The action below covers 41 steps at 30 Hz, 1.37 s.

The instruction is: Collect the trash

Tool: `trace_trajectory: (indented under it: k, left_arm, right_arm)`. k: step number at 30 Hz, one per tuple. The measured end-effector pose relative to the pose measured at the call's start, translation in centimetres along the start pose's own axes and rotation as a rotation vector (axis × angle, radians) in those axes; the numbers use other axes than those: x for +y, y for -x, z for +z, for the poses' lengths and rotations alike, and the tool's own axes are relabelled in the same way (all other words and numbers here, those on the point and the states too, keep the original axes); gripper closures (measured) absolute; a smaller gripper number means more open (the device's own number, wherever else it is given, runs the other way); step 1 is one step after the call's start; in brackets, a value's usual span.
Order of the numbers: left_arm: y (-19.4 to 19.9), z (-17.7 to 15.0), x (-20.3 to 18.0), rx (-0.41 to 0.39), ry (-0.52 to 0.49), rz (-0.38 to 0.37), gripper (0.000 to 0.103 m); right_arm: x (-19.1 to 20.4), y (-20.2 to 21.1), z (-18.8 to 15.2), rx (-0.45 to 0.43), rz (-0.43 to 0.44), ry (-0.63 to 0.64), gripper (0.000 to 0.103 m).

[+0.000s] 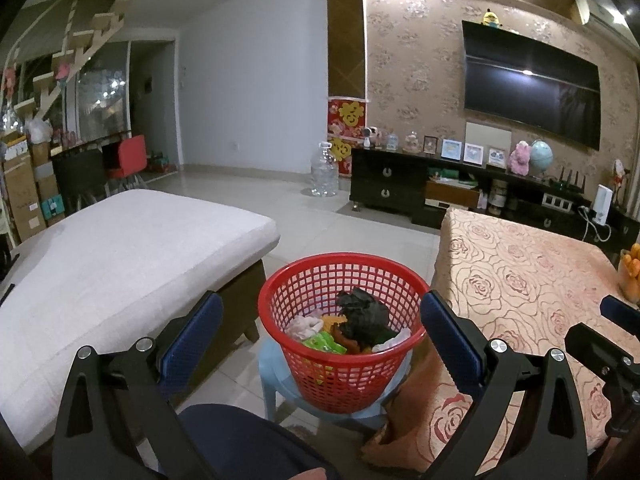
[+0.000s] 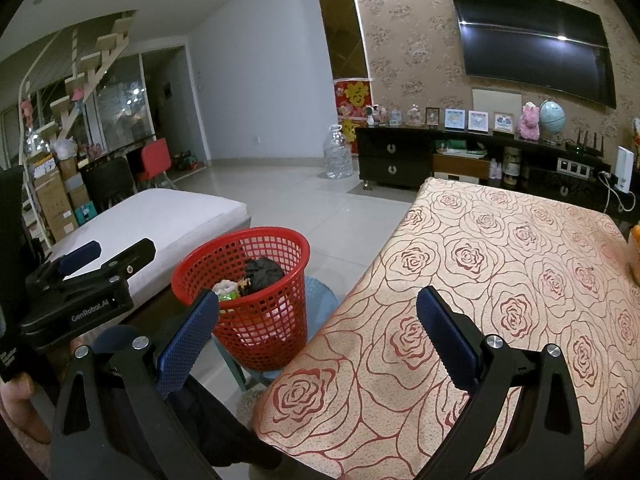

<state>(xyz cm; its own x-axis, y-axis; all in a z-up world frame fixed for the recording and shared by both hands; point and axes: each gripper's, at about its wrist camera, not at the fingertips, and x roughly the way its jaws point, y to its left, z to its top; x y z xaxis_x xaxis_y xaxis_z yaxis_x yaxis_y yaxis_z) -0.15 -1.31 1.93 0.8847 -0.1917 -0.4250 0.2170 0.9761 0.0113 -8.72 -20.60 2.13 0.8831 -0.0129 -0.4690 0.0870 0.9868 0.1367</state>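
below, left gripper (image 1: 320,334) is hovering with jaws spread wide and empty, aiming at the red mesh wastebasket (image 1: 362,384) sitting on a pale blue stool (image 1: 276,376); crumpled black trash (image 1: 362,314) is lying inside. right gripper (image 2: 318,330), likewise spread and empty, is hanging over the rose-patterned tablecloth (image 2: 500,264).

Dim, ceiling-spot glare, fisheye-bent edges
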Motion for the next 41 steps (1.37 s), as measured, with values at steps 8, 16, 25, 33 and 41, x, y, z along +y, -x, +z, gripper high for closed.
trace_trajectory:
  k: [8,16,25,33,41]
  left_arm:
    - [0.1,0.0,0.1,-0.006,0.002,0.008,0.008]
    - [0.2,-0.2,-0.1,-0.006,-0.007,0.015,0.008]
    - [0.0,-0.4,0.1,0.001,0.001,0.005,0.008]
    - [-0.2,-0.7,0.4,0.002,0.016,0.015,0.008]
    - [-0.7,-1.0,0.2,0.017,0.033,0.000,0.008]
  right_arm:
    - [0.2,-0.2,-0.1,0.004,0.002,0.002,0.007]
    - [0.1,-0.2,-0.1,0.005,0.002,0.002,0.007]
    - [0.1,-0.3,-0.4,0.010,0.002,0.003,0.007]
    - [-0.1,-0.7,-0.5,0.015,0.000,0.002,0.007]
    - [-1.4,-0.6,-0.8,0.022,-0.023,-0.020,0.007]
